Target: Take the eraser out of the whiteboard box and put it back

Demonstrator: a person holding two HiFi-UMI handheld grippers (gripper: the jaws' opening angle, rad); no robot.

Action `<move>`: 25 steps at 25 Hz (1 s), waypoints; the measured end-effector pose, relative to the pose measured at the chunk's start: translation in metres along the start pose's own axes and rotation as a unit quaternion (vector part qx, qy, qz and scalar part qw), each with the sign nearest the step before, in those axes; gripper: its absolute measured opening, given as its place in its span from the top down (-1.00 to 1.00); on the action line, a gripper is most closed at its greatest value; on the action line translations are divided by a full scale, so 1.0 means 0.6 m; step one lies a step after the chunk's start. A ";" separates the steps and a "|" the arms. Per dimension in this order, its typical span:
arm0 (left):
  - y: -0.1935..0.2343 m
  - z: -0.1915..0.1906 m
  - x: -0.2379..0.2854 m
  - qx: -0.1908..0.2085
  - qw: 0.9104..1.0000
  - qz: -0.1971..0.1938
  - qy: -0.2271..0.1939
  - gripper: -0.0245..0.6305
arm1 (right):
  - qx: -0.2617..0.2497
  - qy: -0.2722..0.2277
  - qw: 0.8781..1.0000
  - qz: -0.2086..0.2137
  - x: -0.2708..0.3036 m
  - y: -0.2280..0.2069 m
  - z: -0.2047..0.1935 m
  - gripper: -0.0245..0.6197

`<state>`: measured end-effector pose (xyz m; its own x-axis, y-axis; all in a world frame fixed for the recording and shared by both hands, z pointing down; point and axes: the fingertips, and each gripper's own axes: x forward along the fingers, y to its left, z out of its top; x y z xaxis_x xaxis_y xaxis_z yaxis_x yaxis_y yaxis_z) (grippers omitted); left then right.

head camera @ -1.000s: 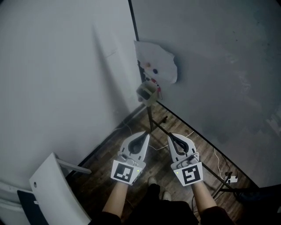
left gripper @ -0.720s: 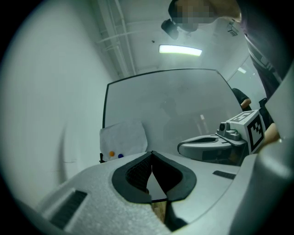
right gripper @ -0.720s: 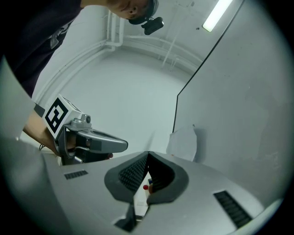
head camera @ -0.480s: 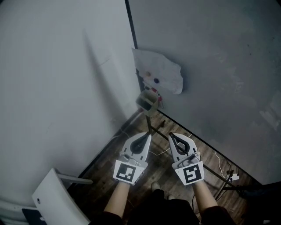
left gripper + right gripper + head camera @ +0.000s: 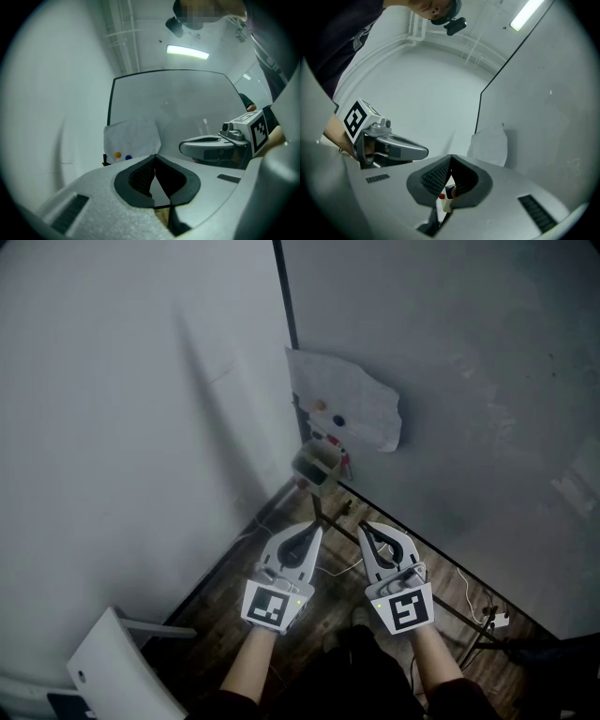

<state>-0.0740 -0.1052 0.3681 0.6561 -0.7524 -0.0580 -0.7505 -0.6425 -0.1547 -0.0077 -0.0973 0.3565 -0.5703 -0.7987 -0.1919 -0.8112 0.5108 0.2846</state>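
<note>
Up ahead on the far side we've got the whiteboard [image 5: 469, 381], a paper sheet [image 5: 352, 409] stuck on it, and the whiteboard box [image 5: 314, 465] below. The eraser's presumably inside, we can't see it. Left gripper [image 5: 314, 530] and right gripper [image 5: 363, 527] are both pinched closed and empty, pointing at the box because we're not close enough to grab yet.

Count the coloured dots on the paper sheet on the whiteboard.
2. An orange dot and a blue dot sit side by side near the paper sheet's lower left corner. The left gripper hides the sheet's bottom edge there, so more may be hidden.
</note>
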 end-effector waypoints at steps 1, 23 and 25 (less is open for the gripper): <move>0.002 -0.004 0.006 0.000 1.000 0.002 0.001 0.91 | 0.001 0.000 1.000 0.002 0.005 -0.005 -0.005 0.91; 0.102 -0.080 0.160 0.015 0.998 0.047 0.039 0.91 | 0.054 -0.010 0.997 0.056 0.143 -0.081 -0.113 0.91; 0.115 -0.101 0.169 0.012 0.998 0.040 0.046 0.91 | 0.057 -0.001 0.997 0.053 0.157 -0.078 -0.133 0.91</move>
<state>-0.0640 -0.2346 0.4114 0.5825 -0.8126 0.0203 -0.7980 -0.5764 -0.1760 -0.0132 -0.2218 0.4004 -0.6540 -0.7374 -0.1690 -0.7556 0.6254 0.1950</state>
